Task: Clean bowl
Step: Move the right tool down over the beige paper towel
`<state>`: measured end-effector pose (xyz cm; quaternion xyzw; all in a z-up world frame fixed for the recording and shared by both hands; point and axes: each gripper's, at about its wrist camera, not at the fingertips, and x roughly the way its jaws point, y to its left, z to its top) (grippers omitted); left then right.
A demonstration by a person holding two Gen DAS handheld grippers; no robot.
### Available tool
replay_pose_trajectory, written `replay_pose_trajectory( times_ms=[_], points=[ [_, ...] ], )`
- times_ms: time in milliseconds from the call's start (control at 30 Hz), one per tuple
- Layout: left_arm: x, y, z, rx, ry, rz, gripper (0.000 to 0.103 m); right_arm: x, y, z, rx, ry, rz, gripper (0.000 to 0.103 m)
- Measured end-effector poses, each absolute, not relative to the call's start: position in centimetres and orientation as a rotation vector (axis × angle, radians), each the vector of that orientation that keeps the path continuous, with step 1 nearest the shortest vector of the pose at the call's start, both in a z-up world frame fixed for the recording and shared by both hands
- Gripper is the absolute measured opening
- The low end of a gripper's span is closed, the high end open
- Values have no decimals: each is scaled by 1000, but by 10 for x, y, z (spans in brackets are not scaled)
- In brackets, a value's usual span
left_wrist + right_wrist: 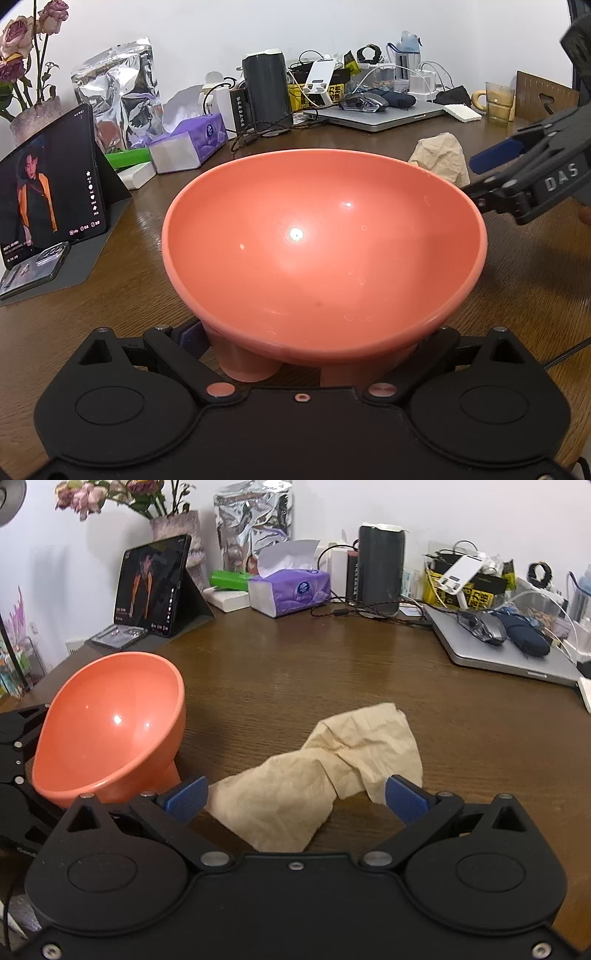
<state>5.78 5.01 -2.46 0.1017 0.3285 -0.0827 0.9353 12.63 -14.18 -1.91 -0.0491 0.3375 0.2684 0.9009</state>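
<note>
The left gripper [310,354] clasps the foot of the tilted orange bowl [321,243] over the wooden table [332,672]; its fingertips are hidden beneath. The right gripper [295,797] is spread wide around a crumpled beige paper towel [325,771].

You are looking at a brown wooden table [295,672] with clutter lining its far edge. A tablet [151,585] is standing propped at the upper left, showing a video. A purple tissue box [290,590] is sitting beside a crinkled silver foil bag [255,520]. A closed laptop [502,653] is lying at the right, carrying a mouse [484,626].
</note>
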Motion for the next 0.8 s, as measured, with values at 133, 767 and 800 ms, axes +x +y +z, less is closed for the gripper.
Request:
replay_pose_trajectory(
  times_ms=[133, 767, 800],
  points=[
    [58, 52, -25, 201, 673, -173, 95, 135, -134, -19, -118, 710, 553, 103],
    [62, 55, -26, 194, 690, -168, 95, 158, -132, -31, -110, 749, 525, 103],
    [62, 56, -26, 194, 691, -169, 95, 159, -132, -32, -109, 750, 522, 103]
  ],
)
